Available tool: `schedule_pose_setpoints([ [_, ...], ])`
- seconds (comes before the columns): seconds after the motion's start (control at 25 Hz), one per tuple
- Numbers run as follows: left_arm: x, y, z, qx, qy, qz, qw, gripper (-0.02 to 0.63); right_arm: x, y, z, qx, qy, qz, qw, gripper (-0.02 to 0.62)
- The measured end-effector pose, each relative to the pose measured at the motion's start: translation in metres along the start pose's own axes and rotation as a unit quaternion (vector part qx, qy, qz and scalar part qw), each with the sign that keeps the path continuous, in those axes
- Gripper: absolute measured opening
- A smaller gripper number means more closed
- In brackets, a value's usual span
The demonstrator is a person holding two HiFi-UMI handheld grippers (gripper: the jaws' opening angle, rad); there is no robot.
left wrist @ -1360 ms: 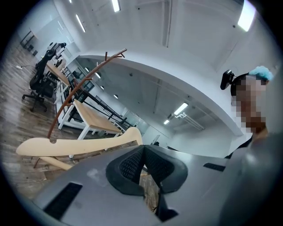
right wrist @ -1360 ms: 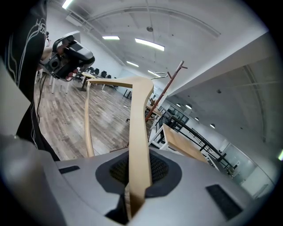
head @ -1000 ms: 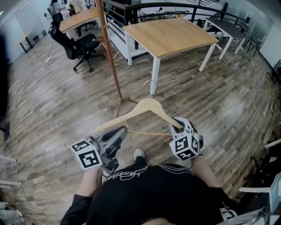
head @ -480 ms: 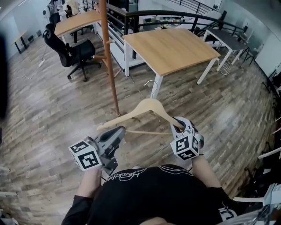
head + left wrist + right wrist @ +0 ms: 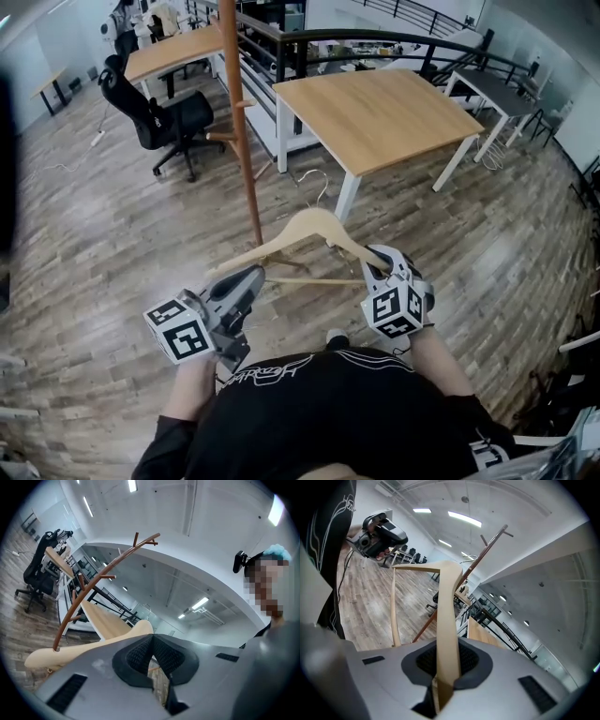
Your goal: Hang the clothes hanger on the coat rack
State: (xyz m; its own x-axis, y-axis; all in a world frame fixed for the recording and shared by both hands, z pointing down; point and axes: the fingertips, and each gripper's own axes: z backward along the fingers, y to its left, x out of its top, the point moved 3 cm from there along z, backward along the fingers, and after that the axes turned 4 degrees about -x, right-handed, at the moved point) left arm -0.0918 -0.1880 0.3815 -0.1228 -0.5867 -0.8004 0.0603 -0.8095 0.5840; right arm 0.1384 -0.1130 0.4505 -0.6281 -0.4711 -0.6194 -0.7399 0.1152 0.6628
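Observation:
A pale wooden hanger (image 5: 309, 230) with a metal hook (image 5: 322, 187) is carried level in front of the person. My right gripper (image 5: 380, 267) is shut on its right arm, and in the right gripper view the wood (image 5: 447, 616) runs up out of the closed pads (image 5: 446, 677). My left gripper (image 5: 255, 279) is at the hanger's left arm. Its pads (image 5: 151, 639) meet with nothing showing between them, and the arm (image 5: 93, 646) lies just past the tips. The brown coat rack (image 5: 246, 141) stands just beyond the hanger, its pegs (image 5: 140, 543) high above.
A wooden table (image 5: 375, 108) on white legs stands behind the rack at the right. A black office chair (image 5: 159, 103) and a second wooden table (image 5: 173, 47) are at the back left. A dark railing (image 5: 375, 37) and a grey table (image 5: 492, 66) lie further back.
The person has walked forward, so the rack's pole and the wooden table have come closer to the hanger. Both grippers keep their place on the hanger.

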Motion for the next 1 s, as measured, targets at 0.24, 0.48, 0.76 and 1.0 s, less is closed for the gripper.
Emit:
schedule_pose_setpoints([
  [0.24,0.015,0.017,-0.019,0.032,-0.013,-0.015,0.9993,0.006,0.007,-0.024,-0.044,0.017,-0.034,0.005,0.999,0.067],
  [0.48,0.038,0.046,-0.039,0.075,-0.033,-0.02,0.9965,0.006,0.025,-0.05,-0.105,0.042,-0.073,0.014,0.996,0.066],
  [0.76,0.066,0.074,-0.079,0.117,-0.056,-0.023,0.9913,0.006,0.044,-0.088,-0.167,0.077,-0.111,0.033,0.99,0.066],
  [1.0,0.08,0.094,-0.093,0.152,-0.08,-0.028,0.9847,0.006,0.065,-0.112,-0.21,0.094,-0.147,0.057,0.983,0.066],
])
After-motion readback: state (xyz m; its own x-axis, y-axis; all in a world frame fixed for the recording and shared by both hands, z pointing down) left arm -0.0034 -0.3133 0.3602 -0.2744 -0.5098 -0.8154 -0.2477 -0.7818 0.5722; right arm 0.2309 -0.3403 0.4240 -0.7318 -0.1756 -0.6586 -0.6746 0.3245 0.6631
